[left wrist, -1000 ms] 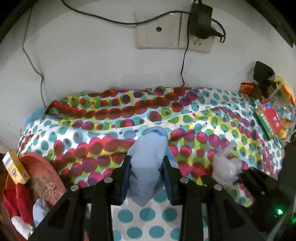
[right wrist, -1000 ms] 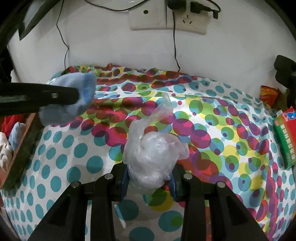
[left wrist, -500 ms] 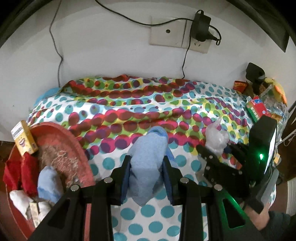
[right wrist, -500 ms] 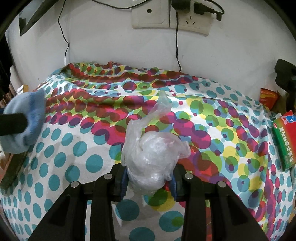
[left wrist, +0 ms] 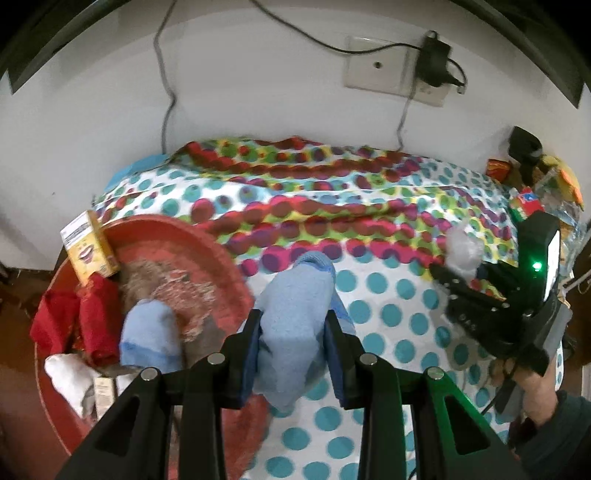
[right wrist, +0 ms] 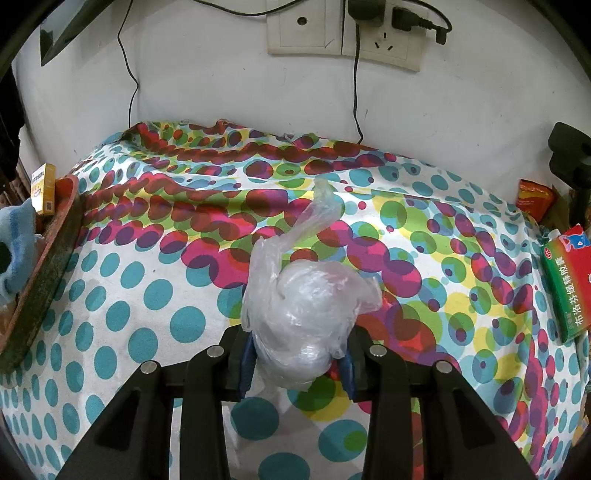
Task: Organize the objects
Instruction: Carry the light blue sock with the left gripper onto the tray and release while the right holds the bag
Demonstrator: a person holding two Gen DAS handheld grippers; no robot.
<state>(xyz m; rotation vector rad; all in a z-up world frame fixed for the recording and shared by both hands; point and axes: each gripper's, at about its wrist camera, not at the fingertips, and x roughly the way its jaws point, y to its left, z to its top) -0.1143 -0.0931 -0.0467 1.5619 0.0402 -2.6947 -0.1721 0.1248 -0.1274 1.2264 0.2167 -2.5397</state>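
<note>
My left gripper (left wrist: 293, 338) is shut on a light blue sock (left wrist: 295, 314), held above the right rim of a round red basin (left wrist: 207, 243). Inside the basin lie another blue sock (left wrist: 151, 338), a red cloth (left wrist: 79, 317), a white cloth (left wrist: 70, 374) and a yellow box (left wrist: 88, 253). My right gripper (right wrist: 297, 360) is shut on a crumpled clear plastic bag (right wrist: 303, 306) over the dotted tablecloth (right wrist: 147, 306). In the left wrist view the right gripper (left wrist: 465, 280) with its bag (left wrist: 463, 251) shows at the right, a hand (left wrist: 532, 391) behind it.
A white wall with sockets and cables (right wrist: 354, 33) closes the far side. A green and red medicine box (right wrist: 569, 288) and snack packets (right wrist: 532, 199) lie at the table's right edge. The basin's rim (right wrist: 48, 273) stands at the left in the right wrist view.
My left gripper has carried the blue sock leftward, from over the cloth to the basin's rim; more of the basin shows now. The right gripper and bag stayed in place.
</note>
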